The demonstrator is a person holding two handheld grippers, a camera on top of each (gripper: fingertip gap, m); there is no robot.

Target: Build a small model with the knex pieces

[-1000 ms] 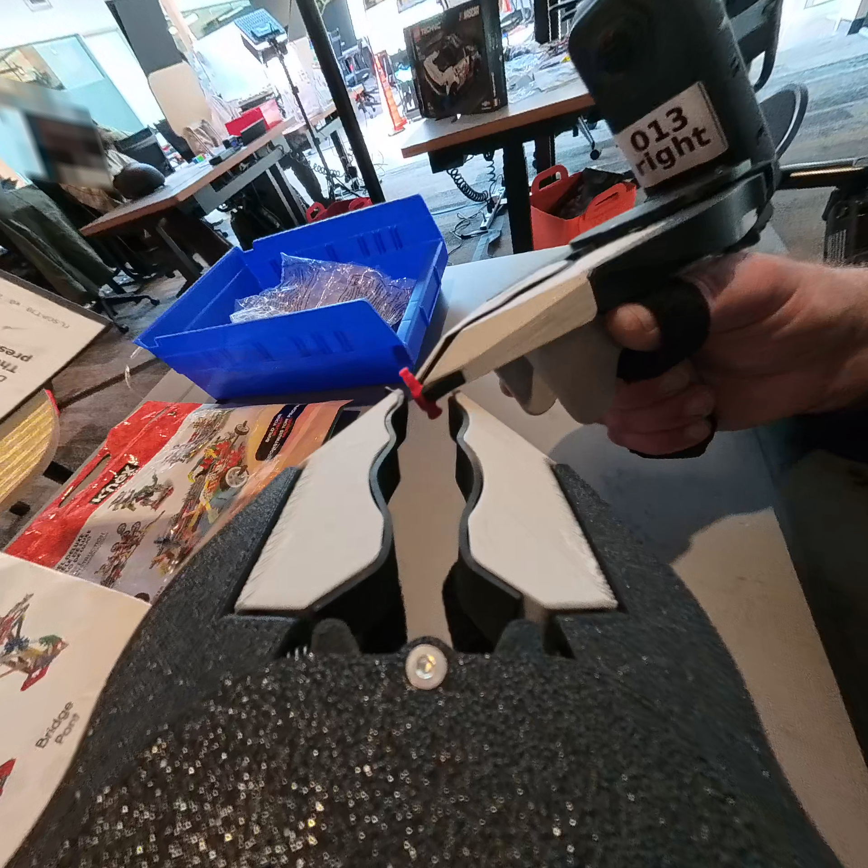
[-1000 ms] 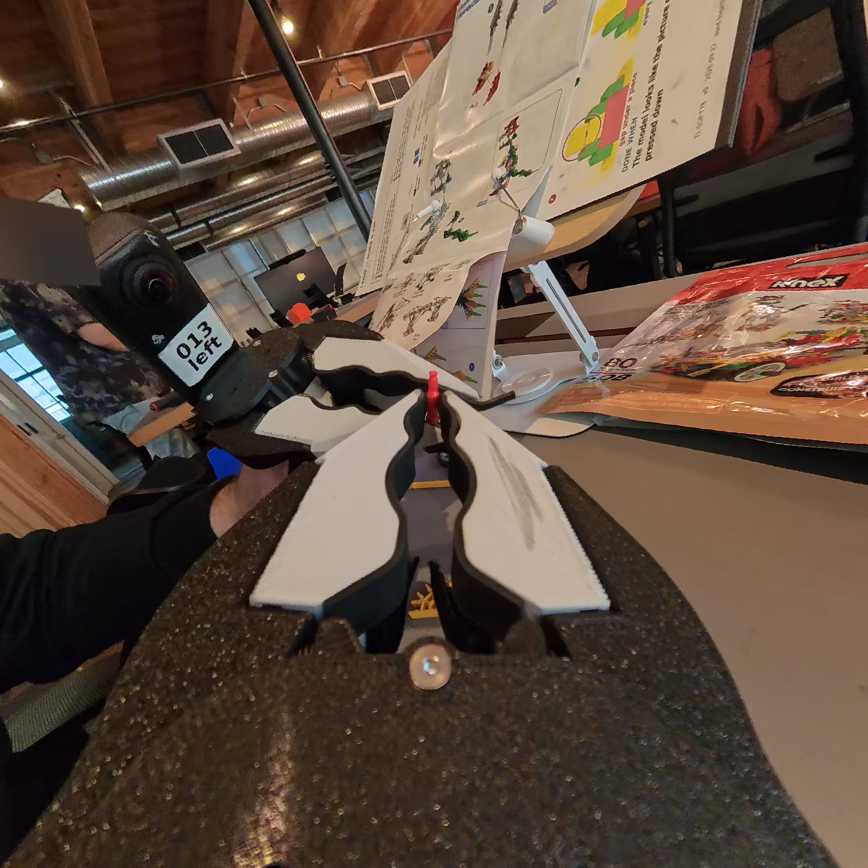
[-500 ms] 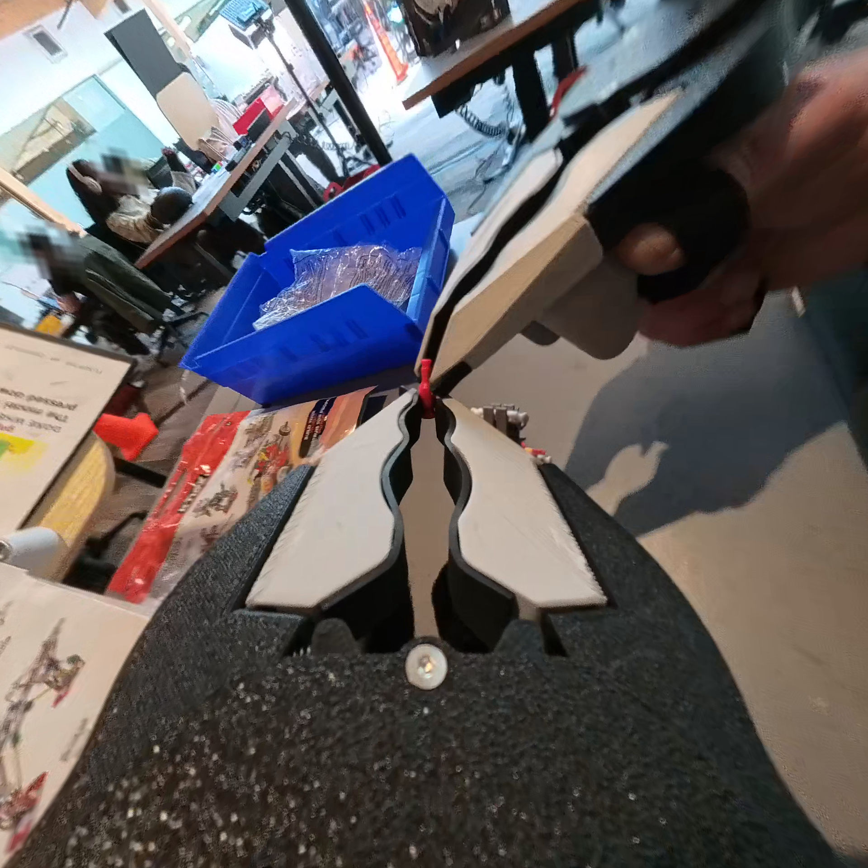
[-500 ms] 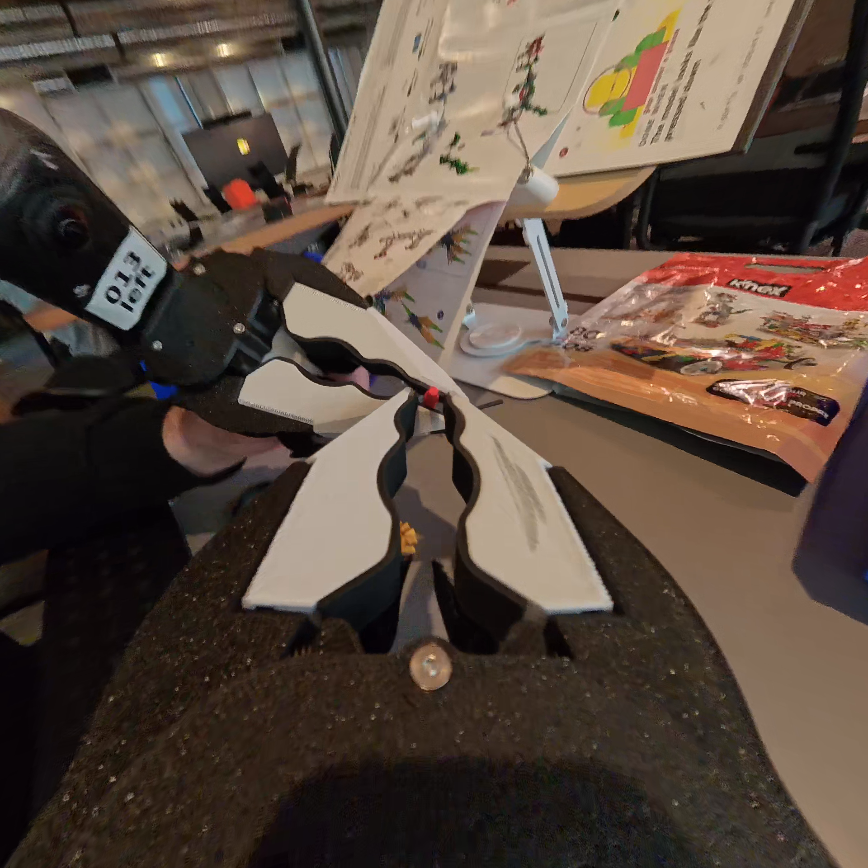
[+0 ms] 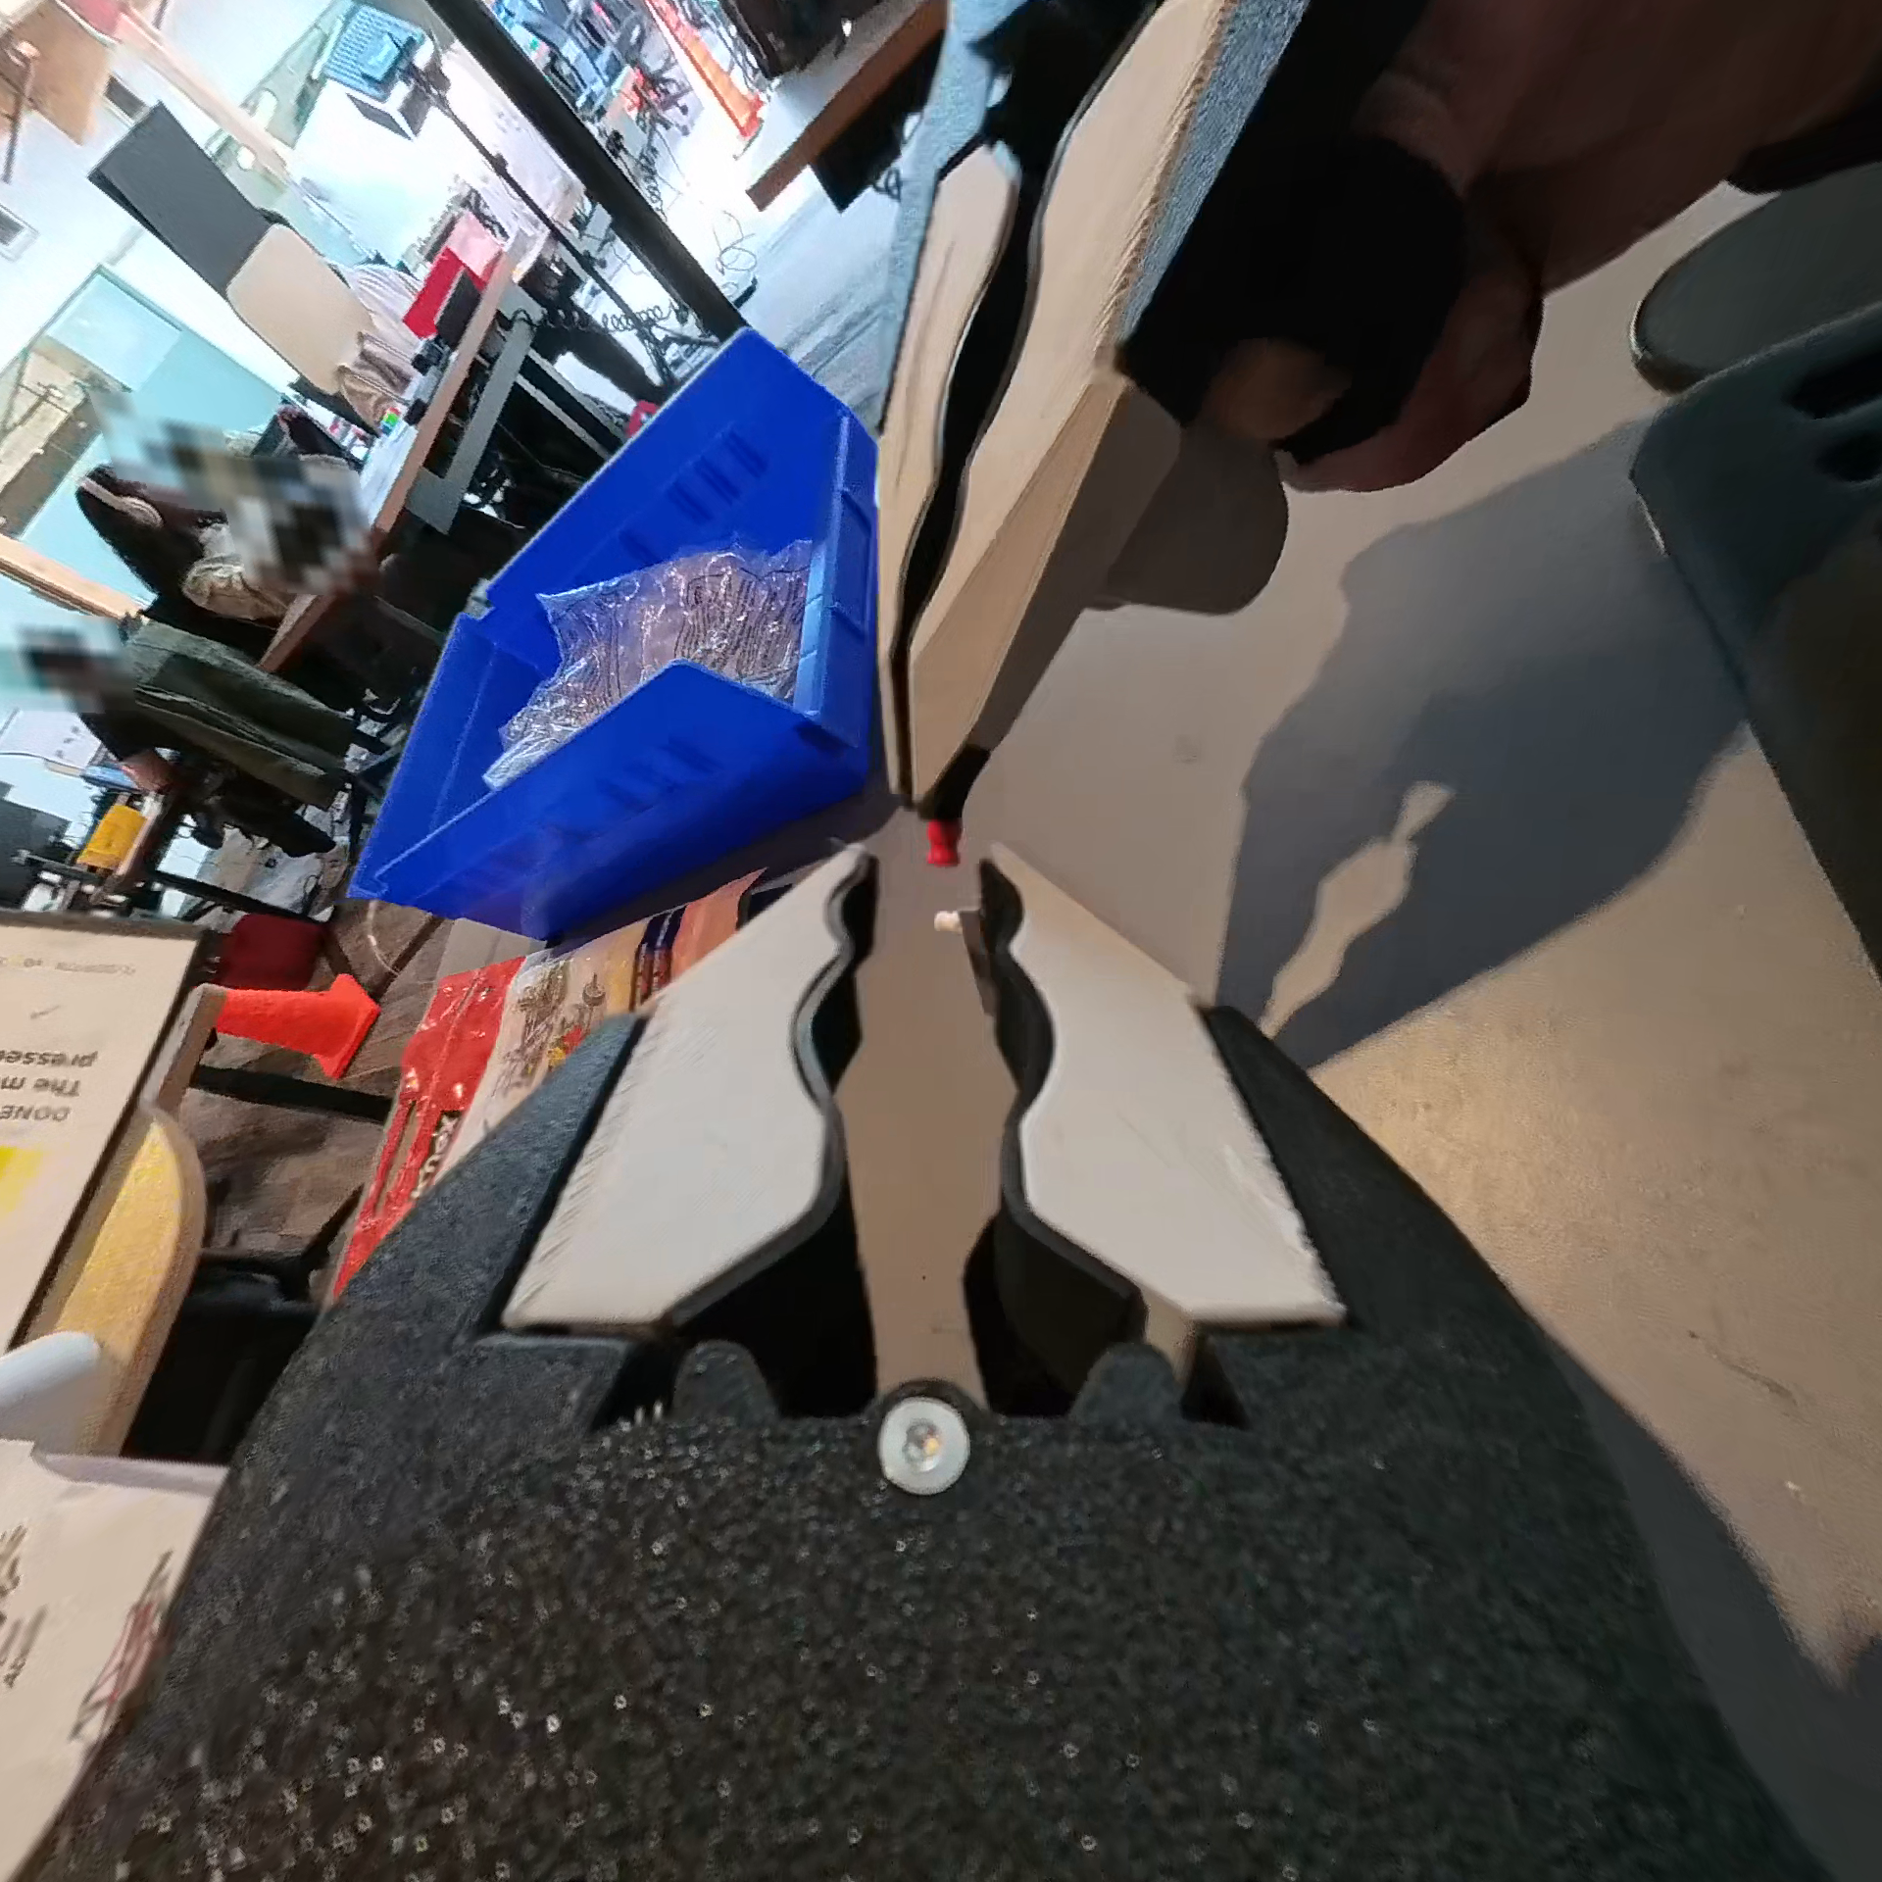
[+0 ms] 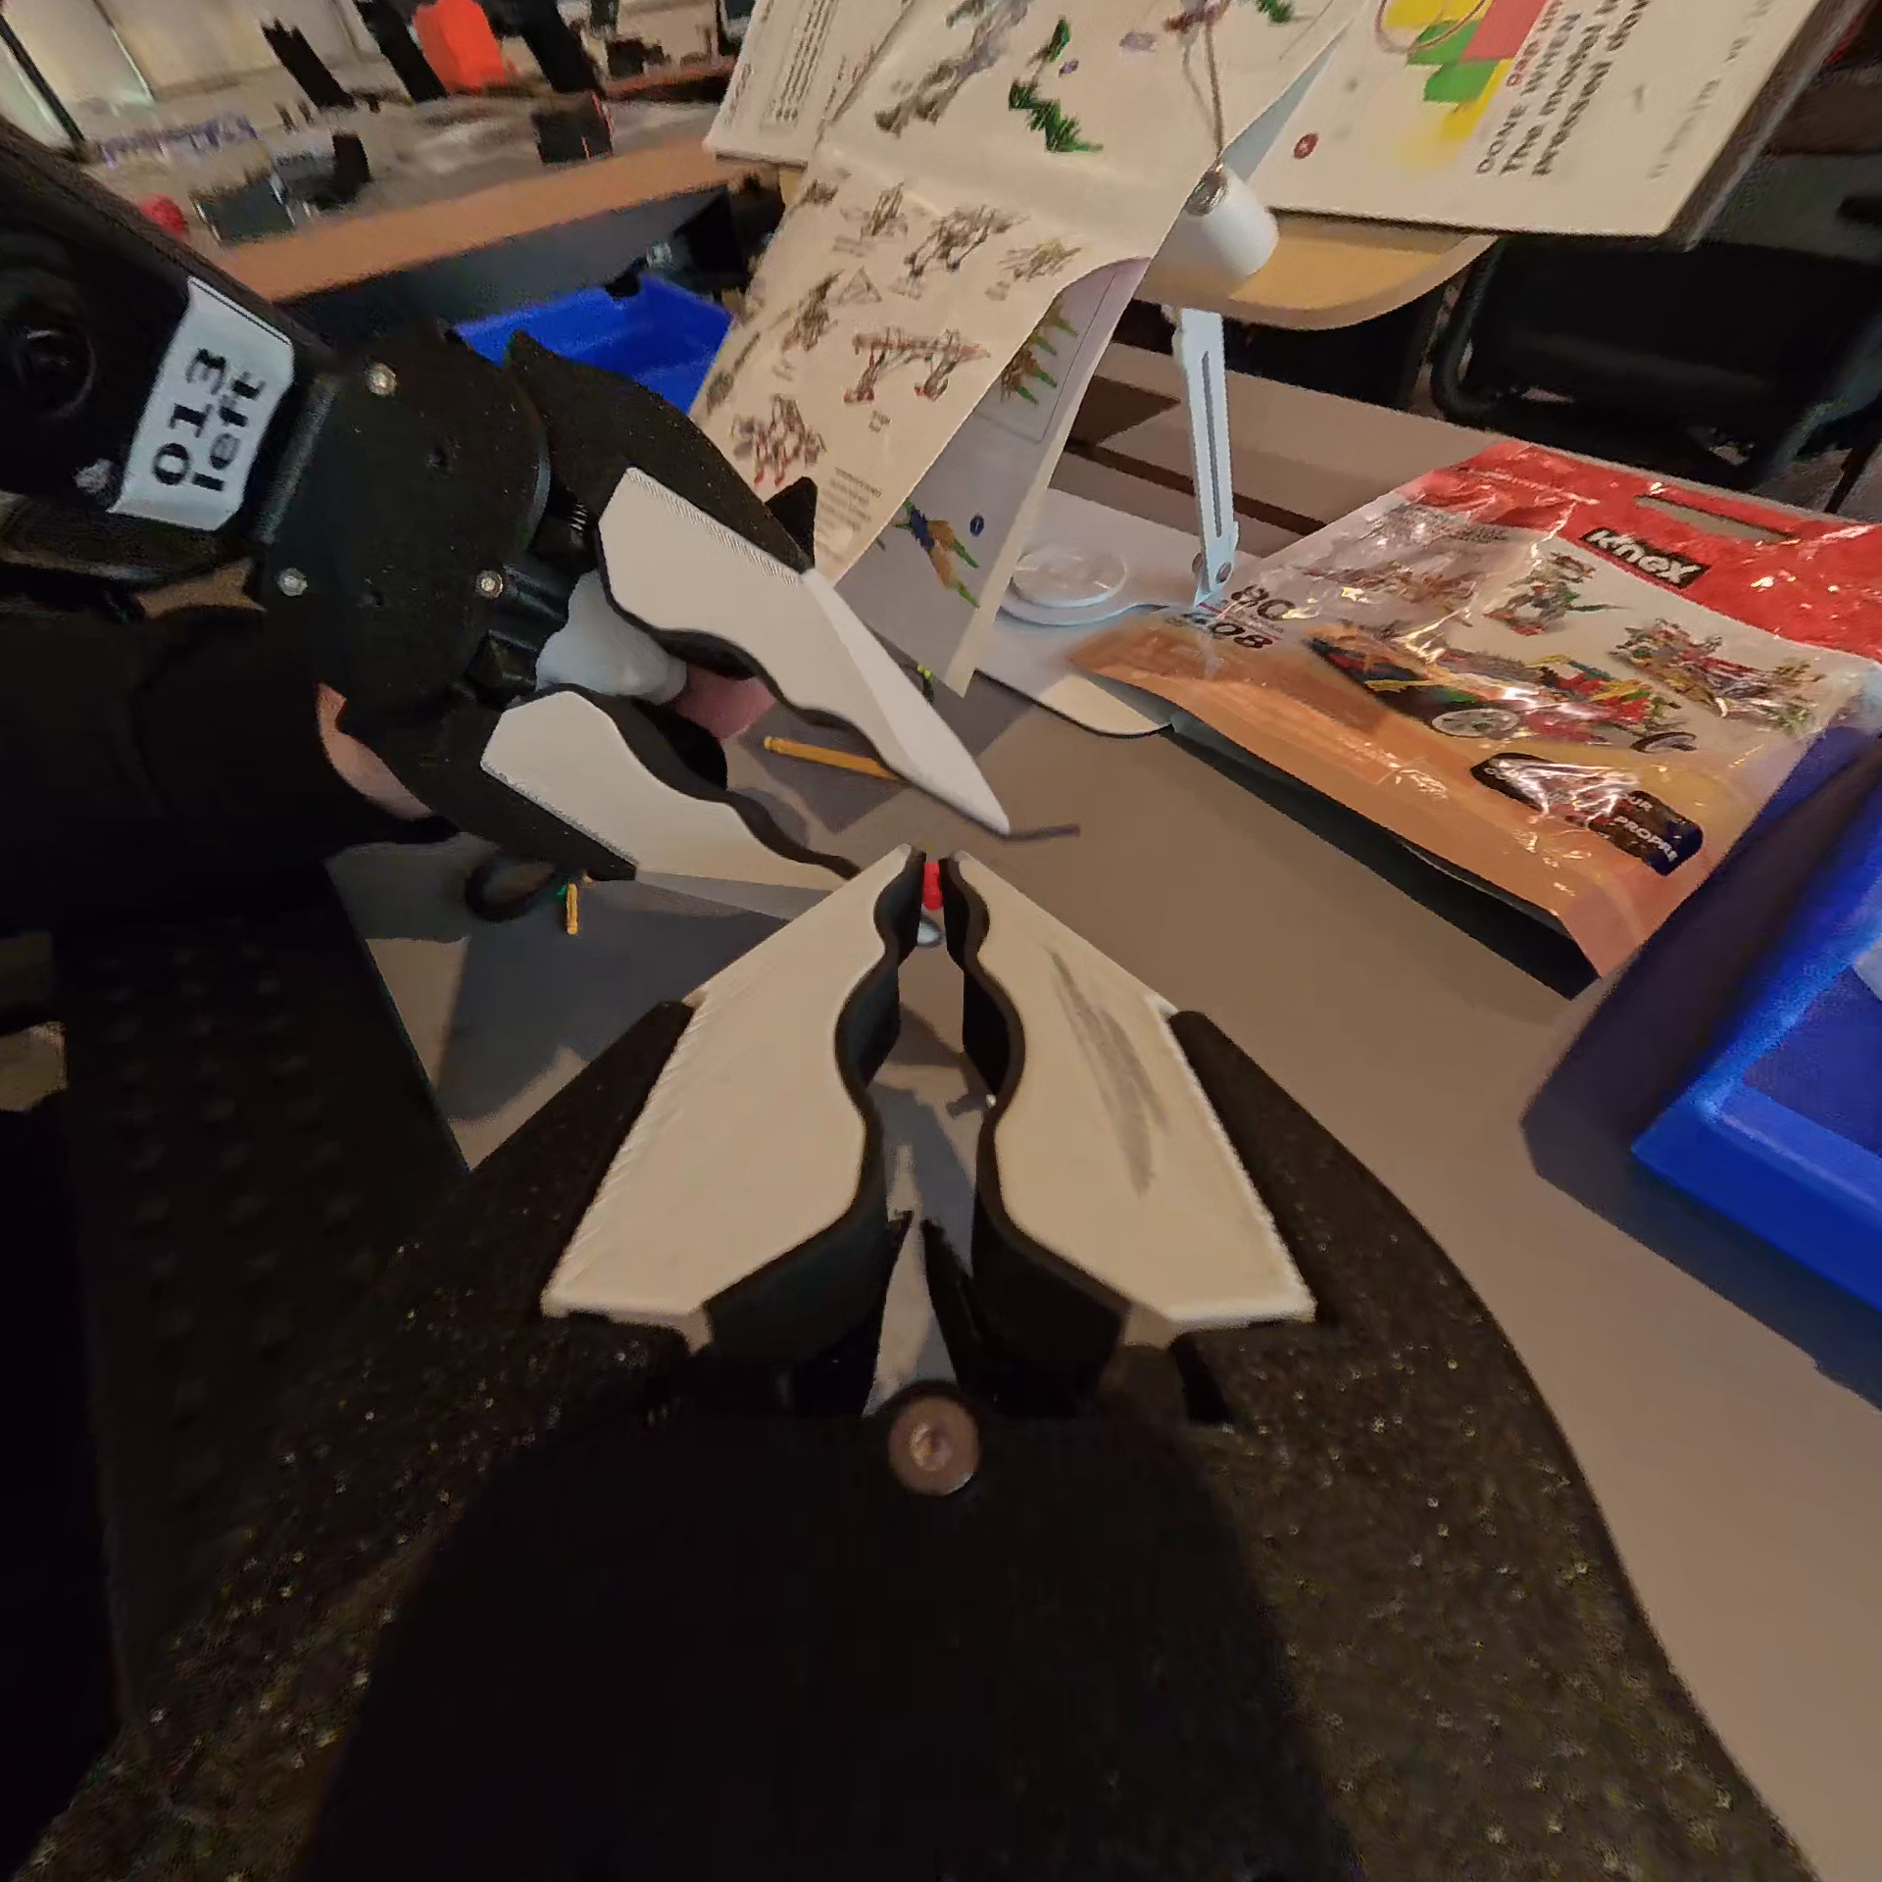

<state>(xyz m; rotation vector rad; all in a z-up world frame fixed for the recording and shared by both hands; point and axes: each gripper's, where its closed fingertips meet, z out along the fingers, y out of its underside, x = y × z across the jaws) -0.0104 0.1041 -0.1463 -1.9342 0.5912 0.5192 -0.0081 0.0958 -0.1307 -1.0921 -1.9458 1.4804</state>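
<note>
**Red piece pinched in your right gripper, left one open right next to it**

Your right gripper (image 6: 925, 866) has its jaws nearly together, clamped on a small red piece (image 6: 930, 884) right at the tips. From the left wrist view you can see the same red piece (image 5: 942, 841) poking out of the right gripper's (image 5: 932, 805) tips, above the grey table (image 5: 1528, 1171).

Your left gripper (image 5: 925, 881) has its jaws apart with nothing between them. A tiny white bit (image 5: 945, 921) shows just by the inner edge of one finger, can't tell if it's touching. In the right view, the left gripper (image 6: 932, 830) sits tip to tip with the right one, very close but apart from the red piece.

Around it:
- a blue bin (image 5: 652, 774) with a clear plastic bag (image 5: 662, 642) in it, past the left gripper's tips
- a red and orange toy bag (image 6: 1507, 693) flat on the table, off to the right in the right view
- an instruction sheet (image 6: 917, 306) hanging on a white stand (image 6: 1207, 448) behind the grippers
- a yellow rod (image 6: 825, 756) on the table under the left gripper
</note>
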